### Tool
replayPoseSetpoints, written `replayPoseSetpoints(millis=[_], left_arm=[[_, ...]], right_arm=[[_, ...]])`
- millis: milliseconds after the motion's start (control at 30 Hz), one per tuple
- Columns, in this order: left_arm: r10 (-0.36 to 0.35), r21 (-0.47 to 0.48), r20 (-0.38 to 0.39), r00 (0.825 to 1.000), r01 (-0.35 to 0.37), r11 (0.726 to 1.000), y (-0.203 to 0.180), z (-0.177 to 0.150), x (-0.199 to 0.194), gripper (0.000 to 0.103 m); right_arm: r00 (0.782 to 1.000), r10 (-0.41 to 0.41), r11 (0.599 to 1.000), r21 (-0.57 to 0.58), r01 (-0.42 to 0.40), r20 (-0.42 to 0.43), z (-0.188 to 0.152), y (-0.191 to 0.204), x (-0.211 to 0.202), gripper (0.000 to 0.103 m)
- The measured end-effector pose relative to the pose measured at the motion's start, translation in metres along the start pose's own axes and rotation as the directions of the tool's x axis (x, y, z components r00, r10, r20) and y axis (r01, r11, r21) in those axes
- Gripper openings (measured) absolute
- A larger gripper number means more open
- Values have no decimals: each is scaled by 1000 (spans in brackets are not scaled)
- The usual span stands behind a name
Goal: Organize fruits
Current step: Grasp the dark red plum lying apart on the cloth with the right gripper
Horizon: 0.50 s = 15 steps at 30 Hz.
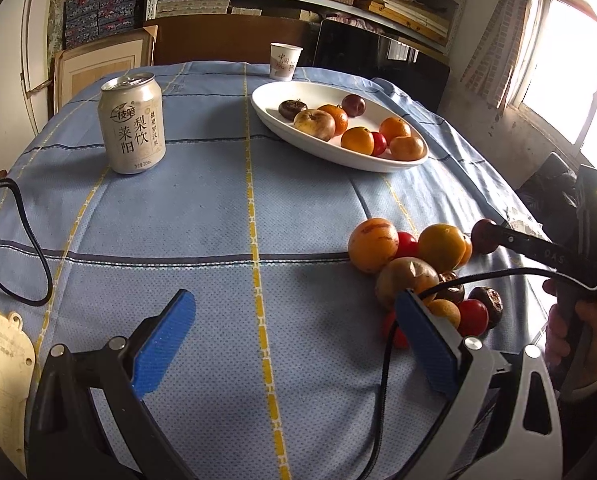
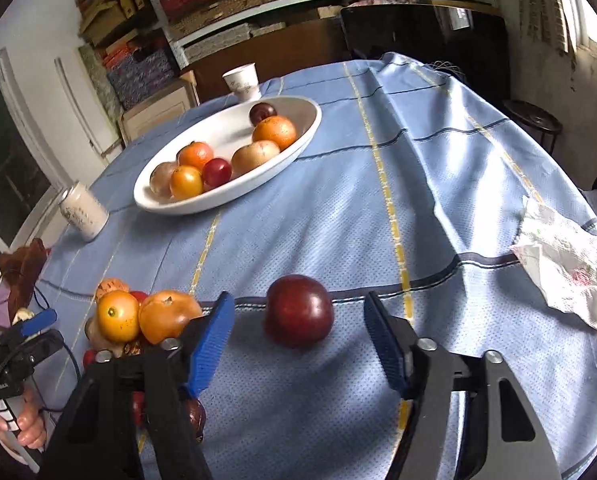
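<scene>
My right tongs (image 2: pixel 298 344) spread around dark red plum (image 2: pixel 298 311) on tablecloth (image 2: pixel 338 220); left tongs (image 1: pixel 294 344) spread, empty.

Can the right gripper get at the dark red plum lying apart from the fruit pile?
Probably yes: the right gripper is open, and the dark red plum lies between its fingers, clear of the fruit pile.
</scene>
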<state>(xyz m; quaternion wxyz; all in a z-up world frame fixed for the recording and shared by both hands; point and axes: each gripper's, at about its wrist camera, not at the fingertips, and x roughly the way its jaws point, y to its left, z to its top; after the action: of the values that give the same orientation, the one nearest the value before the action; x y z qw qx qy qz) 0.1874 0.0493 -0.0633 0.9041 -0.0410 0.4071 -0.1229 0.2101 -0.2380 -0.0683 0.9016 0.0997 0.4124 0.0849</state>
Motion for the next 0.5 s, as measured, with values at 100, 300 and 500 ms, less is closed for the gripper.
replayPoseSetpoints(millis=[100, 300, 500], left_arm=[[-2, -5, -4, 1000, 2, 1000, 1, 0, 1, 98], [-6, -2, -4, 1000, 6, 1000, 1, -1, 1, 98], [-19, -9, -3, 1000, 19, 1000, 1, 0, 1, 98]], right_arm=[[1000, -6, 1000, -17, 6, -24, 1, 5, 6, 50], [999, 25, 1000, 10, -25, -21, -1, -2, 6, 36], [996, 73, 996, 48, -75, 43, -7, -8, -19, 35]])
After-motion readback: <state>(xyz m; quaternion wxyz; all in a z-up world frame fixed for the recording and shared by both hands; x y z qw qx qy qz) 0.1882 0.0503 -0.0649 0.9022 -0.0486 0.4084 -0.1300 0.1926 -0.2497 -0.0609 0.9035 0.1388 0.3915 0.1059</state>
